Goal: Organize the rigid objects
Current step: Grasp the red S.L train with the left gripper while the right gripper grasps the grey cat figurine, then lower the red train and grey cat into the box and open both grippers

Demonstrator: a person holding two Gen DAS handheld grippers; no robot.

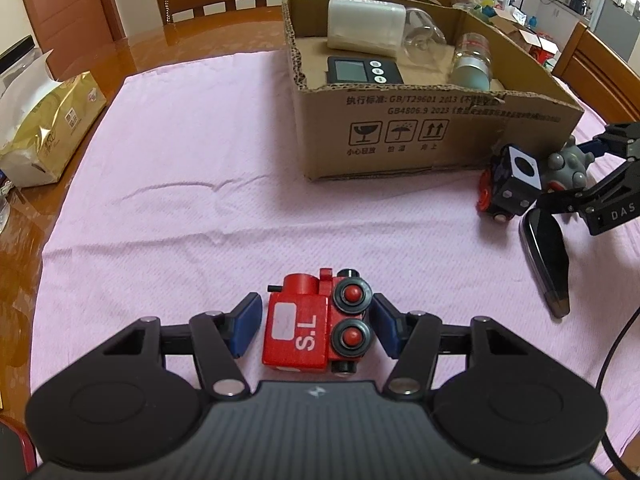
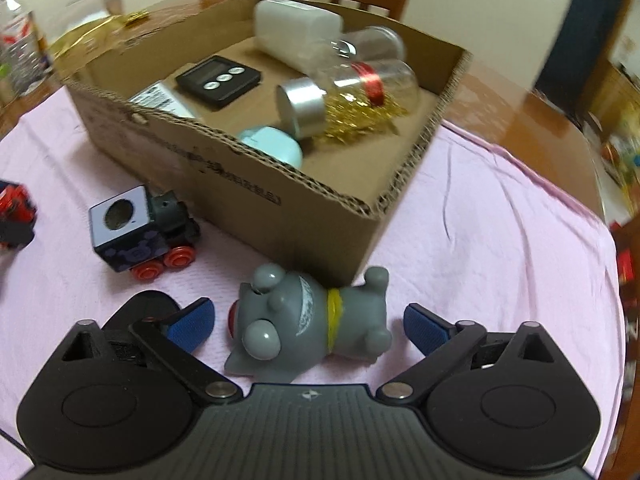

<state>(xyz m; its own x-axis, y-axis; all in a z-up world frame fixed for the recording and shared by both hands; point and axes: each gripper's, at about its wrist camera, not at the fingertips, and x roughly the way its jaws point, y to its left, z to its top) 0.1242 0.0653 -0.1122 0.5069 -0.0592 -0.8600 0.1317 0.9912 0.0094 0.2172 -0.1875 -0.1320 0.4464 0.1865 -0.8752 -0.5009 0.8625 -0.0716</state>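
Lying between each spread hand-held gripper: red train point(image 1: 316, 322) left point(image 1: 316, 322), grey cat point(image 2: 308, 326) right point(image 2: 310, 326).

"S.L" on red toy train point(image 1: 316, 326), "GB/T29601", "GB4806.9 2023" on cardboard box point(image 1: 436, 132), "DAS" on right claw point(image 1: 576, 176)

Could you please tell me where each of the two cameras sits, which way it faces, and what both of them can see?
Left wrist: on the left gripper, low over the pink cloth, facing the cardboard box; its open fingers flank a red toy train.
Right wrist: on the right gripper, facing the box's corner; its open fingers flank a grey toy cat.
Shared: box, timer, dark toy train, grey cat.
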